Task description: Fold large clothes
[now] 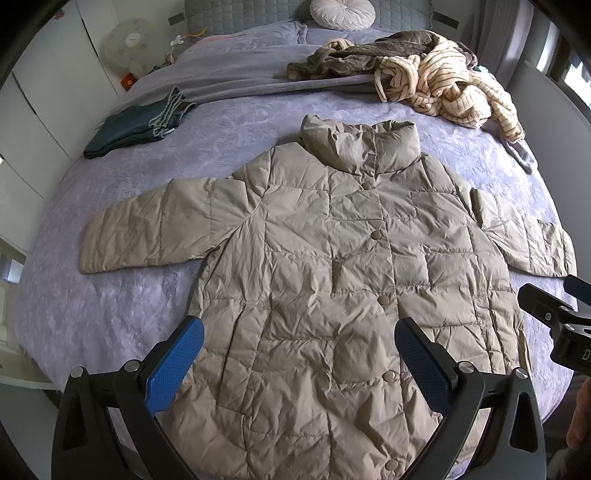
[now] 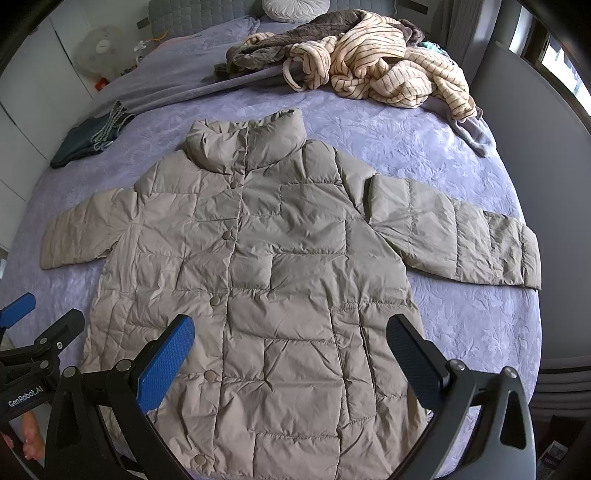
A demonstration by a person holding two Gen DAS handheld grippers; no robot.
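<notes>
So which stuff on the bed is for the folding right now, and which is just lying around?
For the job:
- beige quilted puffer jacket, spread flat, snapped shut
- left gripper, open
- right gripper, open

Just lying about:
- folded dark blue jeans
- heap of cream striped and brown fleece clothes
- round white cushion
- white fan

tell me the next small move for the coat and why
Probably bring the left gripper to the beige quilted puffer coat's left sleeve to fold it inward: the coat lies flat, buttoned, sleeves spread, and both grippers are open and empty.
</notes>
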